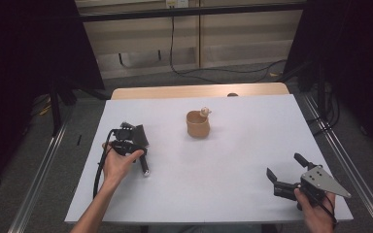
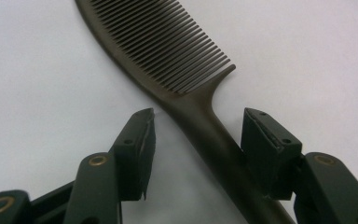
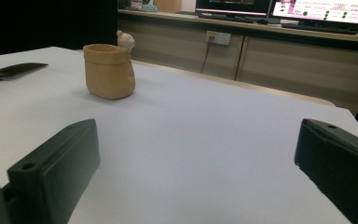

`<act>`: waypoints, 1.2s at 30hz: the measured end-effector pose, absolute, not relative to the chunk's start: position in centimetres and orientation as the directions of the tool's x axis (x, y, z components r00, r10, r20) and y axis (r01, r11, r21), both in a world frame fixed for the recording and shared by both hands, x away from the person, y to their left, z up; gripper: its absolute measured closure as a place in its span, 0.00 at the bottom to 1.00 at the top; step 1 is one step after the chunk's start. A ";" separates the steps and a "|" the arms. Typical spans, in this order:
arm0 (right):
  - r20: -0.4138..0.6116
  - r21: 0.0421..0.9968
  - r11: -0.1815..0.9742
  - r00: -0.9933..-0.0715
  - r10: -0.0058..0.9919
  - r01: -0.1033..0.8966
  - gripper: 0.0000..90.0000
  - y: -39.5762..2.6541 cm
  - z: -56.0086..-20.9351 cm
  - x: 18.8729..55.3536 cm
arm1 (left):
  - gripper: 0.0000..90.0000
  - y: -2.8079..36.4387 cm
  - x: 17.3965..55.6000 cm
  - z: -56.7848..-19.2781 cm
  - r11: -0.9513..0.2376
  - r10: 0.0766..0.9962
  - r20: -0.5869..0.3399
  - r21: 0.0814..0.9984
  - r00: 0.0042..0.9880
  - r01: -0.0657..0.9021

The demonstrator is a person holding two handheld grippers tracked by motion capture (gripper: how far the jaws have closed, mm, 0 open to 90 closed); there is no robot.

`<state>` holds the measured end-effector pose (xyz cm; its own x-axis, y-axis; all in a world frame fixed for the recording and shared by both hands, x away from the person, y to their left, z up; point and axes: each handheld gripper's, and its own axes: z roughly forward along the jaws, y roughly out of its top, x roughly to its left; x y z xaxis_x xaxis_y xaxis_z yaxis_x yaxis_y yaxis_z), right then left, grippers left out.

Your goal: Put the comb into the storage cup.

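A dark comb [image 2: 177,51] lies flat on the white table [image 2: 37,70], teeth pointing away and handle running back between my jaws. My left gripper [image 2: 198,116] is open and straddles the handle just behind the teeth; the right jaw is close to it, the left jaw stands apart. From above, a hand holds this left gripper [image 1: 138,149] over the comb [image 1: 141,136] at the table's left. My right gripper [image 1: 285,166] is open near the front right corner with nothing in it. Its own view shows the right gripper [image 3: 198,135] wide open over bare table.
A tan pot [image 1: 197,124] with a small figure on its rim stands at the middle back of the table [image 1: 252,126]. The pot [image 3: 109,70] is far ahead and left of the right jaws. Cables lie on the floor beyond the far edge.
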<state>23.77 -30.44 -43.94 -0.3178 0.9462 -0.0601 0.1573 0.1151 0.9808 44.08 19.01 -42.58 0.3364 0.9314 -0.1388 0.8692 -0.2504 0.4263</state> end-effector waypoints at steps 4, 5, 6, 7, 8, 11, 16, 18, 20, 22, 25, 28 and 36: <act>-0.058 0.981 0.113 -0.317 0.947 0.157 0.00 -30.5 -43.9 23.8 | 0.56 19.5 44.3 -42.5 -0.245 0.926 -0.167 0.419 0.340 0.874; -0.059 0.981 0.114 -0.318 0.946 0.157 0.00 -30.5 -43.9 23.8 | 0.57 19.6 44.3 -42.5 -0.238 0.924 -0.179 0.418 0.337 0.877; -0.061 0.981 0.116 -0.318 0.946 0.156 0.00 -30.5 -43.9 23.8 | 0.57 19.8 44.4 -42.5 -0.244 0.922 -0.180 0.418 0.342 0.875; -0.059 0.981 0.115 -0.320 0.946 0.157 0.00 -30.5 -43.9 23.8 | 0.59 19.8 44.4 -42.5 -0.245 0.921 -0.182 0.416 0.344 0.876; -0.059 0.981 0.115 -0.320 0.946 0.157 0.00 -30.5 -43.9 23.8 | 0.59 19.8 44.4 -42.5 -0.245 0.921 -0.182 0.416 0.344 0.876; -0.060 0.981 0.115 -0.318 0.946 0.156 0.00 -30.5 -43.9 23.8 | 0.62 19.7 44.3 -42.5 -0.243 0.922 -0.181 0.417 0.343 0.876; -0.059 0.981 0.114 -0.319 0.946 0.156 0.00 -30.5 -43.9 23.8 | 0.63 19.7 44.3 -42.5 -0.262 0.918 -0.171 0.418 0.358 0.870; -0.059 0.981 0.114 -0.319 0.946 0.156 0.00 -30.5 -43.9 23.8 | 0.64 19.8 44.3 -42.5 -0.261 0.917 -0.173 0.418 0.358 0.870; -0.058 0.981 0.113 -0.316 0.947 0.156 0.00 -30.5 -43.9 23.8 | 0.65 19.8 44.3 -42.5 -0.267 0.916 -0.170 0.417 0.363 0.869; -0.056 0.981 0.111 -0.316 0.947 0.157 0.00 -30.5 -43.9 23.8 | 0.68 19.8 44.3 -42.5 -0.277 0.913 -0.169 0.415 0.372 0.867; -0.058 0.981 0.113 -0.317 0.947 0.157 0.00 -30.5 -43.9 23.8 | 0.69 19.7 44.3 -42.5 -0.281 0.912 -0.163 0.417 0.375 0.864; -0.060 0.981 0.115 -0.320 0.946 0.157 0.00 -30.5 -43.9 23.8 | 0.70 19.6 44.3 -42.5 -0.301 0.910 -0.146 0.414 0.389 0.859; -0.060 0.981 0.115 -0.320 0.946 0.157 0.00 -30.5 -43.9 23.8 | 0.78 19.5 44.5 -42.5 -0.326 0.911 -0.109 0.400 0.397 0.857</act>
<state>23.76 -30.50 -43.95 -0.3197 0.9456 -0.0598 0.1570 0.1151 0.9809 44.46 19.47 -42.49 0.3971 0.9113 -0.1088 0.8569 -0.3257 0.3995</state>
